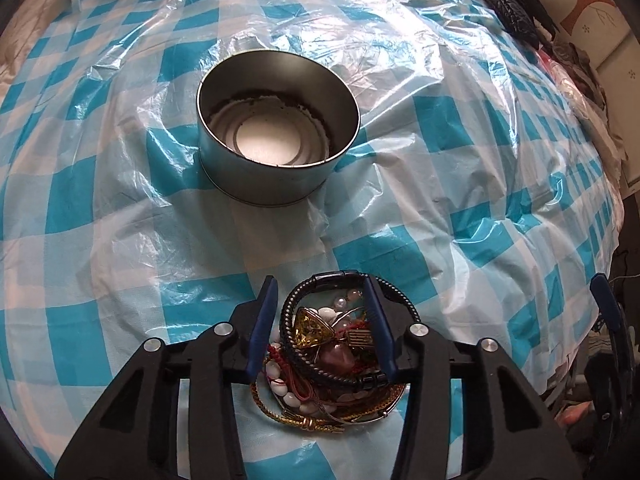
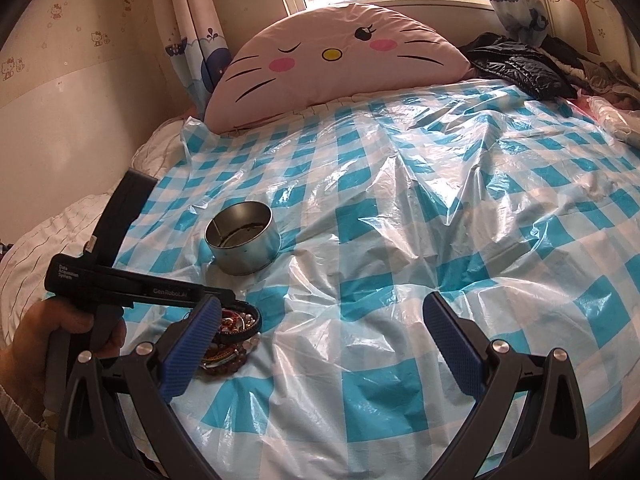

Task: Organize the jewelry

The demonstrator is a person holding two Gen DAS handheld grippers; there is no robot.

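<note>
Two grippers: I run one in each hand over a bed with a checked plastic sheet (image 1: 440,208).
Left gripper (image 1: 324,320): I have it low over the jewelry pile (image 1: 332,352). Its jaws stand at a middling gap, one blue pad outside the pile, the other inside the loop of a black braided bracelet (image 1: 304,304). I see no grip on anything yet; whether a pad touches the bracelet I cannot tell.
Right gripper (image 2: 324,344): wide, holding nothing, over bare sheet beside the pile and toward the sheet's near edge.
Pile: a tangle near the near edge of the sheet, seemingly on a small shiny dish, though I cannot be sure. In it I make out white beads (image 1: 280,384), a gold cord (image 1: 320,420), a yellow faceted stone (image 1: 312,330) and a pinkish stone (image 1: 340,358).
Tin (image 1: 278,124): a round metal tin, open, farther in toward the sheet's middle, well apart from the pile. I see no jewelry inside, only a pale base.
Progress: I judge the task barely begun. Nothing sits in the tin and every piece I can see is in the tangle.
Left to do: my guess is that the bracelet goes first, then the rest piece by piece into the tin.
Beyond: a pink cat-face cushion (image 2: 340,56) at the head of the bed, dark clothes (image 2: 516,66) at the far right corner.
</note>
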